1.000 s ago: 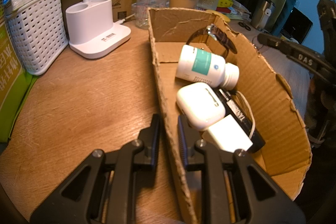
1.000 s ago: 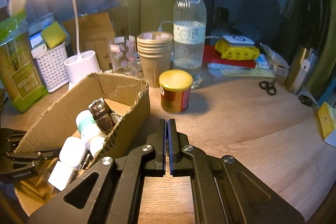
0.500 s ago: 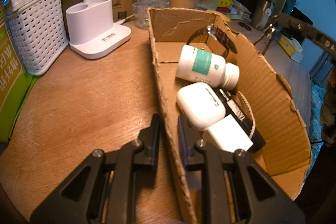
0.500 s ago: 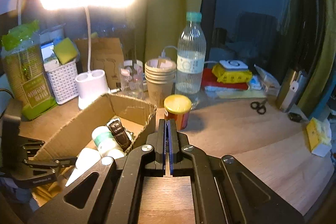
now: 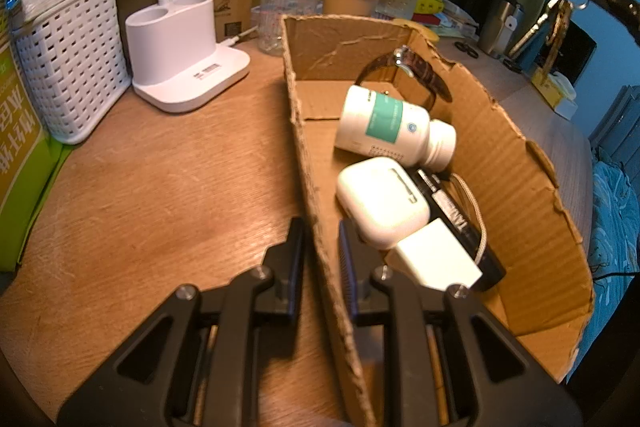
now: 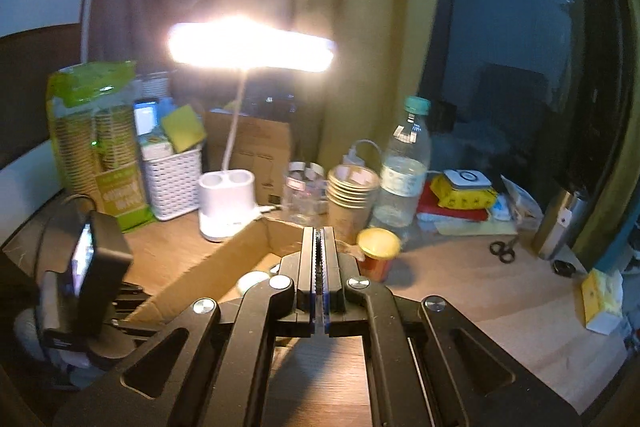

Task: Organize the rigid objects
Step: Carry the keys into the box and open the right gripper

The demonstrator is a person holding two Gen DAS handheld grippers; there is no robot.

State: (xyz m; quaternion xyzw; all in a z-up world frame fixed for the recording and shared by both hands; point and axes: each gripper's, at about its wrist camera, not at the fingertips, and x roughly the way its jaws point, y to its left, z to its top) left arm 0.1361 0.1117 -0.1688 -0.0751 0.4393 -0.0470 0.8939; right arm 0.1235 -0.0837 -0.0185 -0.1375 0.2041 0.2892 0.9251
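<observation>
Here, left gripper [image 5: 320,243] clamped on the near side wall of the torn brown cardboard box [image 5: 520,163], one finger outside, one inside. Just beyond the inner finger, inside the box: white rounded earbud case [image 5: 380,203], white square charger block [image 5: 436,259], white pill bottle with teal label [image 5: 392,127], brown leather-strap wristwatch [image 5: 420,75]. Right gripper [image 6: 319,251] pressed together, empty, raised above the box's far end, near the yellow-lidded red can [image 6: 378,253] on the wooden table [image 6: 460,279].
</observation>
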